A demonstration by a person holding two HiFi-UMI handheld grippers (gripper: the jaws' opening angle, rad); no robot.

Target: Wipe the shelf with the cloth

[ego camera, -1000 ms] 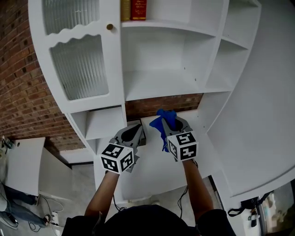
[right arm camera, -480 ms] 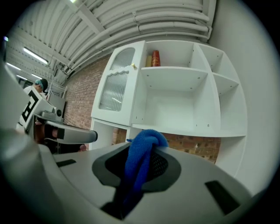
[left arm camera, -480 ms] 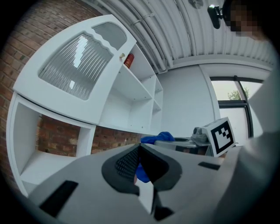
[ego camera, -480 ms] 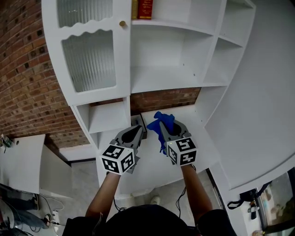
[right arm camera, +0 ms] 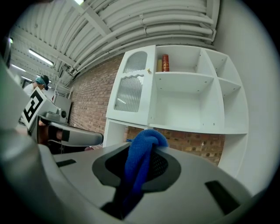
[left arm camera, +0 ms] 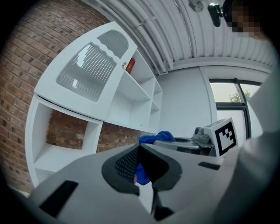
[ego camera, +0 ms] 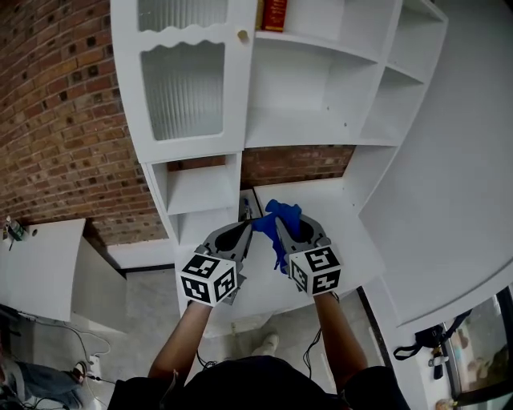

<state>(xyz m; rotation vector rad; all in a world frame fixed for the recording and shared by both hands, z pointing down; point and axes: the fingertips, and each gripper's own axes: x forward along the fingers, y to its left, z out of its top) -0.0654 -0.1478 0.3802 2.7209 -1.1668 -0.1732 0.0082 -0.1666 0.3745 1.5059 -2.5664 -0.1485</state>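
A blue cloth (ego camera: 278, 219) hangs bunched from my right gripper (ego camera: 283, 219), which is shut on it. The same cloth (right arm camera: 141, 156) fills the gap between the jaws in the right gripper view. My left gripper (ego camera: 245, 227) sits just left of it, shut and holding nothing; its closed tips (left arm camera: 139, 149) show in the left gripper view with the cloth (left arm camera: 156, 137) behind them. Both grippers hover over the white counter shelf (ego camera: 341, 210) of a white shelf unit (ego camera: 321, 120).
A cabinet door with ribbed glass (ego camera: 188, 88) stands upper left, with small open cubbies (ego camera: 200, 189) below it. A red book (ego camera: 275, 14) stands on the top shelf. Brick wall (ego camera: 64, 128) lies to the left, and a white table (ego camera: 40, 268) at lower left.
The shelf unit has slid rightward in the head view as the head turned. Both grippers stay close together, slightly lower, with the cloth still held in the right one.
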